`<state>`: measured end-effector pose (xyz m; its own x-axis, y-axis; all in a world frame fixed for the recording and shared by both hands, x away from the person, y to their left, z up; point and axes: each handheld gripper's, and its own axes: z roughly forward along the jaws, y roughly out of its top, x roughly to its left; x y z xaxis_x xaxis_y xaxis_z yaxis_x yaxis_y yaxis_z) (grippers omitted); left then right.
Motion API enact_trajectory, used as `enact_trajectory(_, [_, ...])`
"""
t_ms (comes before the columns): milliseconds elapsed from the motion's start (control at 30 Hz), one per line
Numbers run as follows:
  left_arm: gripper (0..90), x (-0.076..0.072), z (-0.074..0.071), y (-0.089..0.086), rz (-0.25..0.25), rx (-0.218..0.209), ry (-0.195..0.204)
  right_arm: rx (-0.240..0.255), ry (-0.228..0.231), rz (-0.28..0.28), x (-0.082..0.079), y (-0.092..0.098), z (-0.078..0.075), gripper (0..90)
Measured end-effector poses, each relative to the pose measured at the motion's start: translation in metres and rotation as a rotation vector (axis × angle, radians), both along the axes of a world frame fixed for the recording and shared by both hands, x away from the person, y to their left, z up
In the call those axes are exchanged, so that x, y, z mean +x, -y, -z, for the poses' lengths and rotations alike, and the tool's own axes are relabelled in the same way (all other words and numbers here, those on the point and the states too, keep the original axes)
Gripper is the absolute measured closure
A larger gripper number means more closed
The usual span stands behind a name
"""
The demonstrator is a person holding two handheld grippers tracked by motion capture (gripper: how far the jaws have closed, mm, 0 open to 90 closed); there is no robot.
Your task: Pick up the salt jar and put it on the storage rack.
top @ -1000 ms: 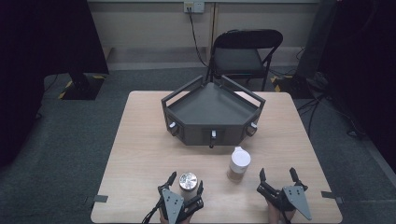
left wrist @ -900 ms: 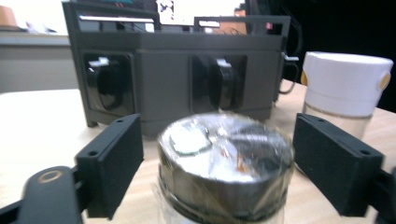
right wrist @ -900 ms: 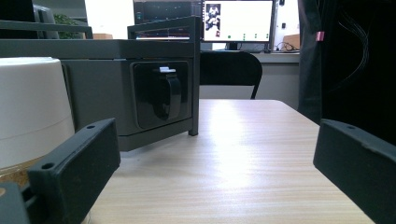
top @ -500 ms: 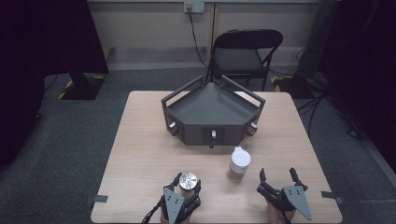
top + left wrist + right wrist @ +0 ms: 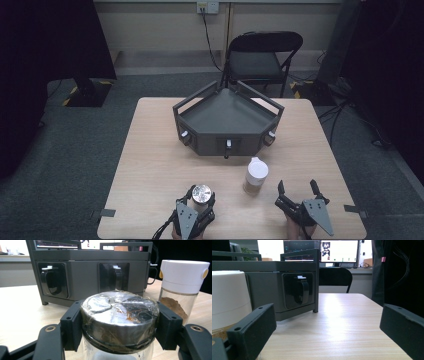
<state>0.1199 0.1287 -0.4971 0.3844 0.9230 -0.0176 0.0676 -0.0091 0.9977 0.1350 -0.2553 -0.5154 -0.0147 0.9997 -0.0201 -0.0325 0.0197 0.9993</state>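
High view, left gripper: I had the left gripper (image 5: 201, 199) at the near edge of the table (image 5: 150, 165), left of middle, with its jaws closed on the silver-lidded jar (image 5: 202, 193).
High view, closing: its jaws had just been closing, with the jar between them.
High view, right gripper: my right gripper (image 5: 297, 192) lay toward the near right corner, jaws spread and empty.
High view, shaker: the white-capped shaker (image 5: 256, 176) stood between the two grippers, a little farther in, apart from both.
High view, tray: the grey tray (image 5: 227, 117) sat at the middle of the table toward the far edge, with nothing in it.
Left gripper view, grip: both black pads (image 5: 71, 325) pressed on the flanks of the jar's metal lid (image 5: 120, 312), which was wrapped in clear film; the glass body showed below.
Left gripper view, background: the tray's front wall was behind the jar, the shaker to its right with brown powder in it.
Right gripper view, jaws: they stood wide apart over bare table, the shaker's white cap (image 5: 228, 297) just beyond the left jaw, not touched.
Progress: I judged the grasp made and the jar not yet lifted from the table; the carry was still to do, and the shaker was untouched.
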Motion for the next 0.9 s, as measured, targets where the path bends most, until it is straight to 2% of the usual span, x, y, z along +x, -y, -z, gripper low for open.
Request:
enact_trajectory(367, [34.7, 0.002, -0.009, -0.010, 0.033, -0.012, 0.035, 0.000, 0.000, 0.000, 0.000, 0.000, 0.000, 0.0])
enact_trajectory(767, [34.7, 0.008, -0.019, -0.026, 0.074, -0.019, 0.053, 0.001, 0.000, 0.000, 0.000, 0.000, 0.000, 0.0])
enact_trajectory(900, [34.7, 0.013, -0.022, -0.033, 0.106, -0.024, 0.066, 0.001, 0.000, 0.000, 0.000, 0.000, 0.000, 0.0])
